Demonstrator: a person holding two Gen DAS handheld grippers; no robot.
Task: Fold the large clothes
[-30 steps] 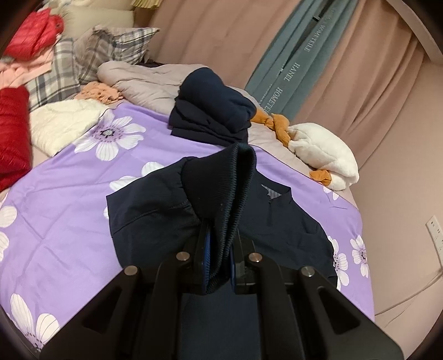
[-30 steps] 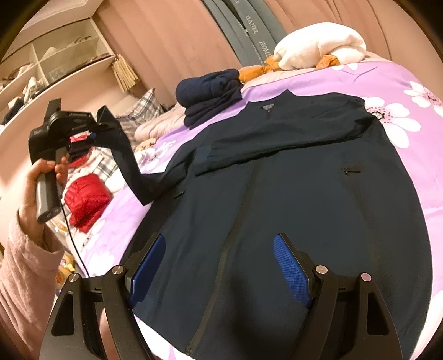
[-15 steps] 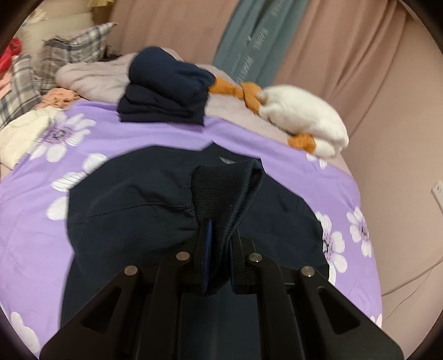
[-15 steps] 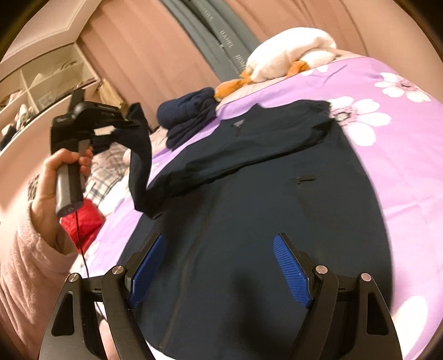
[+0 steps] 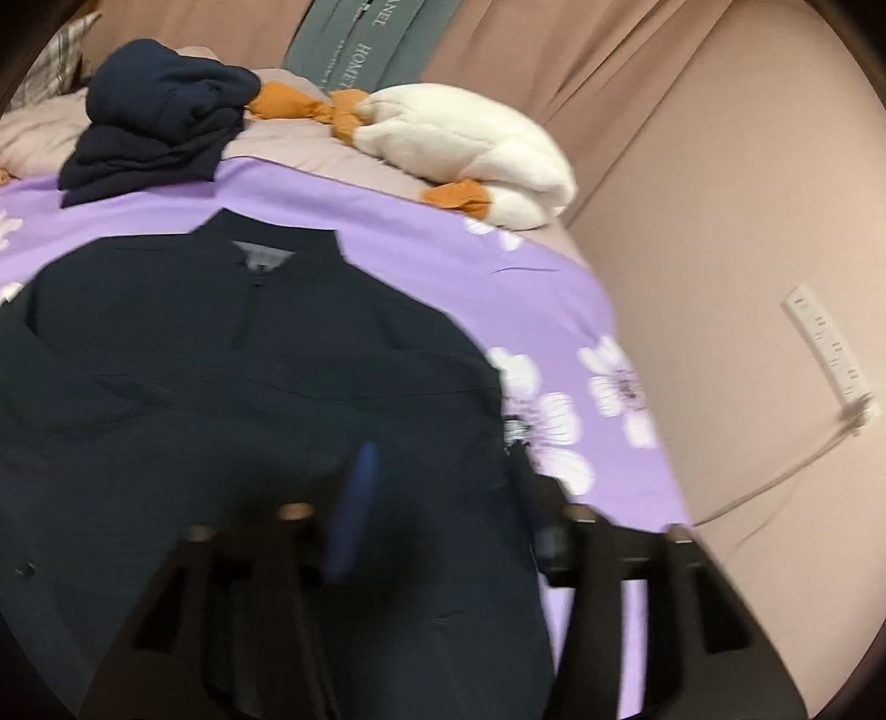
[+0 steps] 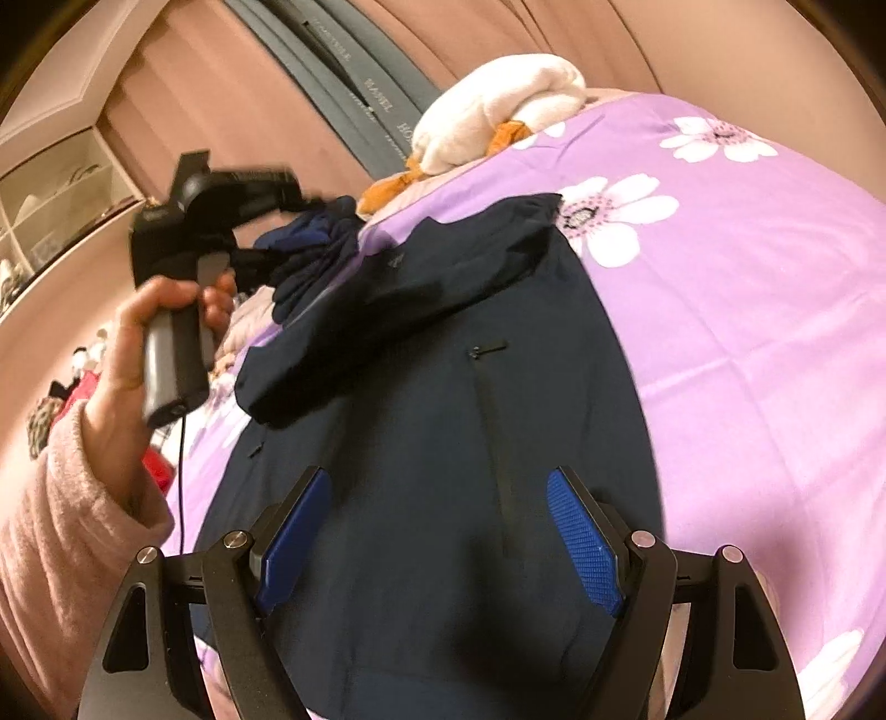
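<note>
Nearest in the right wrist view, the right gripper (image 6: 437, 531) hangs with its blue pads wide apart and nothing between them, over the hem of the navy jacket (image 6: 443, 399). The jacket lies front up on the purple flowered bedspread (image 6: 747, 310), zip running away from the camera, one sleeve folded across the chest.

To the left, a hand (image 6: 149, 327) in a pink sleeve holds the left gripper (image 5: 437, 487) above the jacket's left side. Its jaws have just been opening; in the blurred left wrist view they stand apart over the dark cloth and grip nothing.

Beyond the collar sits a pile of folded navy clothes (image 5: 160, 111), partly hidden in the right wrist view by the left gripper. Right of it lies a white and orange padded garment (image 5: 476, 149). Farthest back hang pink curtains (image 5: 581, 50) and a grey-green lettered cloth (image 5: 365, 39); a white power strip (image 5: 830, 349) is fixed to the right wall.
</note>
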